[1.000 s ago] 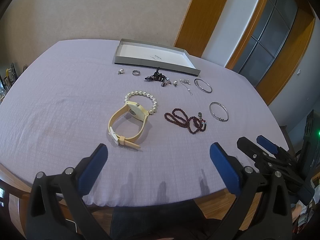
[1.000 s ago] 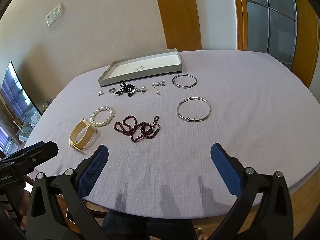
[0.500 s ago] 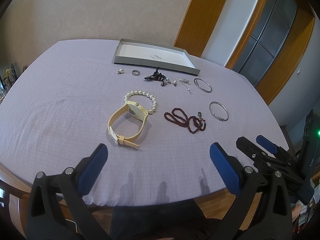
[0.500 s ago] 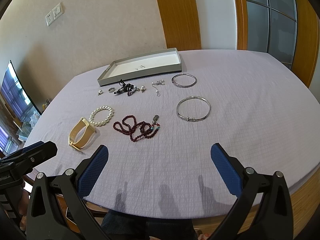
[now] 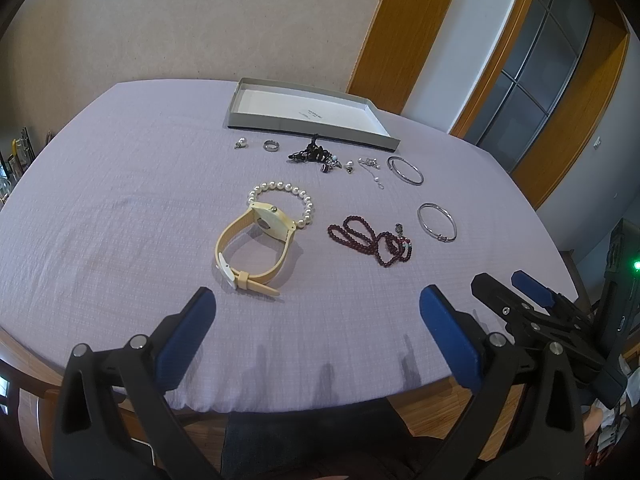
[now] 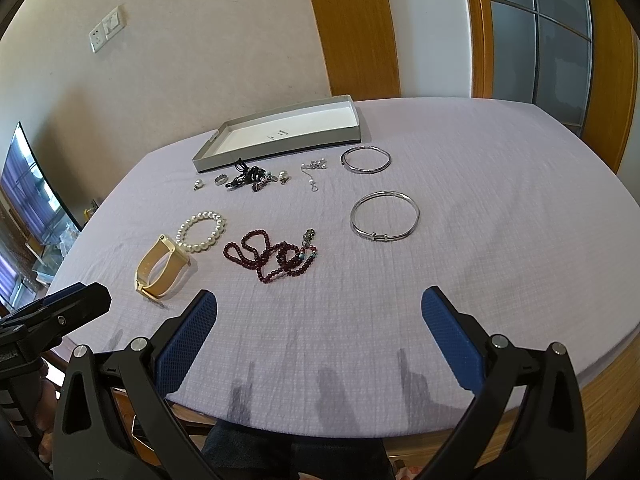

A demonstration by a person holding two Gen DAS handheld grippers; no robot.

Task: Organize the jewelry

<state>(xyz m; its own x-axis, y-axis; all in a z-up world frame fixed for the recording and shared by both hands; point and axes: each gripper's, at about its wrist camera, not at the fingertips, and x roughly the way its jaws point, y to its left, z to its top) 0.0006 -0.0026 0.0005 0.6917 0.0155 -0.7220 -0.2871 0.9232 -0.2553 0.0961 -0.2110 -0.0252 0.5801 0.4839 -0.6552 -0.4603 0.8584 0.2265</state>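
Note:
Jewelry lies spread on a lilac tablecloth [image 5: 120,200]. A cream watch [image 5: 256,240] rests beside a pearl bracelet [image 5: 288,200]. Right of them lie dark red beads [image 5: 372,236] and two silver bangles [image 5: 436,222] [image 5: 405,170]. Near the grey tray [image 5: 312,114] are a ring [image 5: 271,145], a black cord cluster [image 5: 314,154] and small earrings [image 5: 370,164]. My left gripper [image 5: 316,316] hangs open over the near table edge, empty. My right gripper [image 6: 318,316] is open too, short of the beads [image 6: 272,254] and the nearer bangle [image 6: 384,216].
The tray [image 6: 288,132] holds only a few tiny pieces. The right gripper shows at the lower right of the left wrist view [image 5: 540,312]. A wall, wooden door frames [image 6: 352,28] and a screen [image 6: 28,192] surround the table.
Both views have crept slightly toward the table; the jewelry has not moved. Both grippers stay open.

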